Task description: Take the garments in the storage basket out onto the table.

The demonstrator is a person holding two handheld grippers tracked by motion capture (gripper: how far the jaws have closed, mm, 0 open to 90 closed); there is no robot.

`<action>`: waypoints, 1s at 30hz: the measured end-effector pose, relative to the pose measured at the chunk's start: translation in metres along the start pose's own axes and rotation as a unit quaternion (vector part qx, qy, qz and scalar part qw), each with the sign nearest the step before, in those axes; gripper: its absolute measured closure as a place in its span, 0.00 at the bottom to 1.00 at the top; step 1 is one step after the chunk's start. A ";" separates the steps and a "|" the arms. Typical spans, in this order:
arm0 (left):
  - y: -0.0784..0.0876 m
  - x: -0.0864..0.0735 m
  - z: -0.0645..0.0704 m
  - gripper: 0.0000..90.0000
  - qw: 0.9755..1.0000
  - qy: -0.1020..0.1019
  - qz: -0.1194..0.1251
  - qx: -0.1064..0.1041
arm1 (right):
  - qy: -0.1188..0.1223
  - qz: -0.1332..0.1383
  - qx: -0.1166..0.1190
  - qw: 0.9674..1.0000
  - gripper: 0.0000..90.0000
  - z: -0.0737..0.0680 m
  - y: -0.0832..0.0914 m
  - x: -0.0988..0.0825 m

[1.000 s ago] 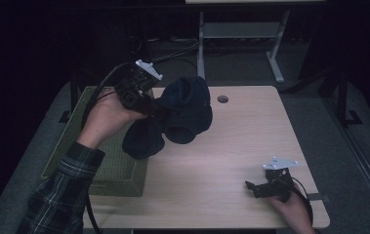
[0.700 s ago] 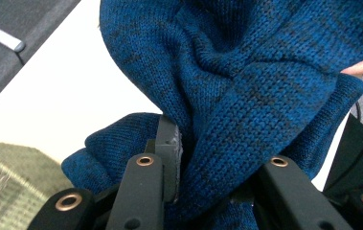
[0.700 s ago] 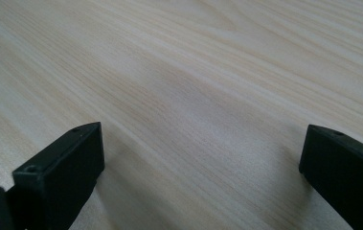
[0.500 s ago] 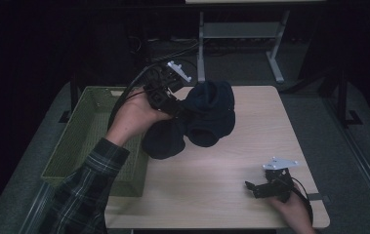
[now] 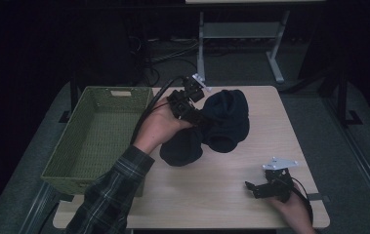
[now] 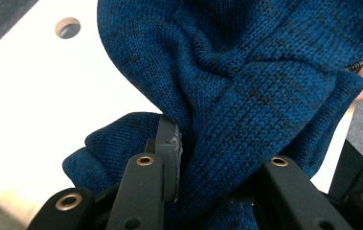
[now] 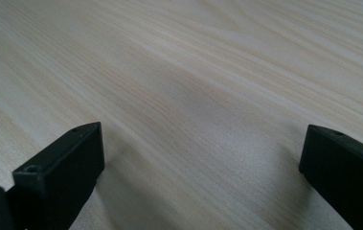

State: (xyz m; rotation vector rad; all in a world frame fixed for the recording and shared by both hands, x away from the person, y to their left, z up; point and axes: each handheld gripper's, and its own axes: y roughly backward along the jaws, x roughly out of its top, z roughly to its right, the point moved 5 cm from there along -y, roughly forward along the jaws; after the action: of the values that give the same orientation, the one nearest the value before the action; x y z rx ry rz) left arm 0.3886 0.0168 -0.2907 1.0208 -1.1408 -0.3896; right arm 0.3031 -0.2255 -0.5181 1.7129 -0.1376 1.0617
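A dark blue knitted garment [image 5: 219,124] hangs bunched over the middle of the table, held up by my left gripper [image 5: 198,117], which is shut on a fold of it. In the left gripper view the knit [image 6: 246,86] is pinched between the two black jaws, and its lower part droops toward the tabletop. My right gripper [image 5: 251,187] rests low at the table's front right with its jaws wide apart; in the right gripper view my right gripper [image 7: 200,158] has bare wood between its fingers.
A green woven basket [image 5: 94,134] stands at the table's left edge, with nothing inside. The light wooden table [image 5: 212,195] has a round cable hole [image 6: 67,27] near its far edge. A white desk frame [image 5: 236,34] stands on the floor behind.
My left gripper has carried the blue garment rightward and away from the basket, toward the table's middle. The right gripper has stayed in place.
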 end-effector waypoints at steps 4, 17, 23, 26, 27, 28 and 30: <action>-0.020 -0.001 0.004 0.79 1.000 0.001 -0.002 -0.003 | 0.000 0.000 0.001 1.000 0.02 0.000 0.000 0.000; -0.069 -0.012 0.008 0.79 1.000 0.026 -0.013 -0.007 | 0.006 0.001 0.003 1.000 0.01 -0.002 0.001 -0.001; -0.094 -0.018 0.007 0.79 0.999 0.038 -0.014 -0.006 | 0.010 0.000 0.011 1.000 0.01 -0.004 0.002 -0.002; -0.108 -0.022 0.006 0.78 0.999 0.044 -0.016 -0.011 | 0.010 0.000 0.010 1.000 0.01 -0.004 0.002 -0.002; -0.114 -0.024 0.006 0.78 0.999 0.048 -0.019 -0.013 | 0.011 -0.001 0.010 1.000 0.01 -0.004 0.002 -0.002; -0.118 -0.025 0.005 0.78 0.999 0.048 -0.020 -0.012 | 0.010 0.000 0.011 1.000 0.01 -0.004 0.001 -0.002; -0.128 -0.028 0.005 0.78 0.998 0.048 -0.022 -0.013 | 0.011 0.000 0.011 1.000 0.01 -0.004 0.001 -0.002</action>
State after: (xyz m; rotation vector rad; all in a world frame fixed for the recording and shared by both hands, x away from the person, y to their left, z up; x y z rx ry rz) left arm 0.4013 -0.0319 -0.4114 1.0326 -1.0251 -0.3860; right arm 0.2992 -0.2238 -0.5181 1.7196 -0.1124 1.0842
